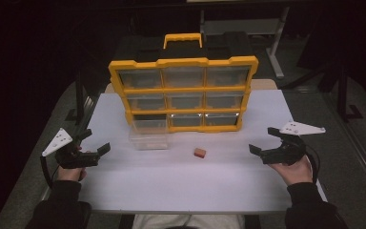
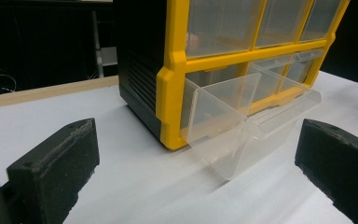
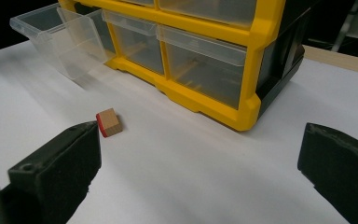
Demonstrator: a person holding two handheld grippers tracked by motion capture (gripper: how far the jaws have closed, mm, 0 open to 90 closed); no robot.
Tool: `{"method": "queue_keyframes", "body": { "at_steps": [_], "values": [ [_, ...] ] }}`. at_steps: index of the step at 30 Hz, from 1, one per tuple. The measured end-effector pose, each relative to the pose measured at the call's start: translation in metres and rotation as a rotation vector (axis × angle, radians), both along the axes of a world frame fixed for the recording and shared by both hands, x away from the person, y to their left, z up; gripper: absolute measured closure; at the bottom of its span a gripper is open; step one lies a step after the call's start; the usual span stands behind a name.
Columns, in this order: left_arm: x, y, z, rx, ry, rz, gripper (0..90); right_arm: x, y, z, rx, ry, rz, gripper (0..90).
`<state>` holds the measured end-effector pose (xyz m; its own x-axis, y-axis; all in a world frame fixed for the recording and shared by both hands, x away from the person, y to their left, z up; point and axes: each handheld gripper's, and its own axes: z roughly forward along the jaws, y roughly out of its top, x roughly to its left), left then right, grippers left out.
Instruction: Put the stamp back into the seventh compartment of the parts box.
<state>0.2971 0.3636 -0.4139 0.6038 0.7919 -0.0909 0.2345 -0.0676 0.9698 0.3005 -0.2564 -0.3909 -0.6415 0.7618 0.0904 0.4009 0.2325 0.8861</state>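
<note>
My left gripper (image 1: 94, 142) sits lower left of the high view, jaws spread, nothing between them. In the left gripper view the pulled-out clear drawer (image 2: 242, 122) is centre frame, hanging from the bottom-left slot of the yellow organiser (image 1: 183, 93) w/ its front lip down on the white table (image 1: 181, 183). Drawer looks empty from here.

Mid-frame in the high view, just right of that drawer, lies the small wooden block (image 1: 199, 152), apart from everything, flat on the table.

My right gripper (image 1: 266, 141) is lower right of the high view, jaws wide apart, empty. In the right gripper view the block (image 3: 109, 122) is left of centre, just past the tip of one jaw.

I reckon the step is: right gripper grabs the block, drops it in the drawer. To do it well I'd swing over so the block sits between the jaws, square to its flat faces, come down low, close gently. It's small and light, so a jaw tip could nudge it away. Left one can steady the drawer.
</note>
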Motion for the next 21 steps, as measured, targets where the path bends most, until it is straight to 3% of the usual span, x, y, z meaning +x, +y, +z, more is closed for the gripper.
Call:
{"method": "queue_keyframes", "body": {
  "at_steps": [10,21],
  "values": [
    [-0.0006,-0.0011,-0.0003,0.005,-0.008,-0.008,0.0,-0.0023,0.0018,0.0024,0.021,-0.009,0.014,0.0],
    [-0.0015,-0.0017,-0.0004,0.006,-0.011,-0.005,0.0,-0.0022,0.0087,0.004,-0.001,0.0,0.031,0.0]
  ]
}}
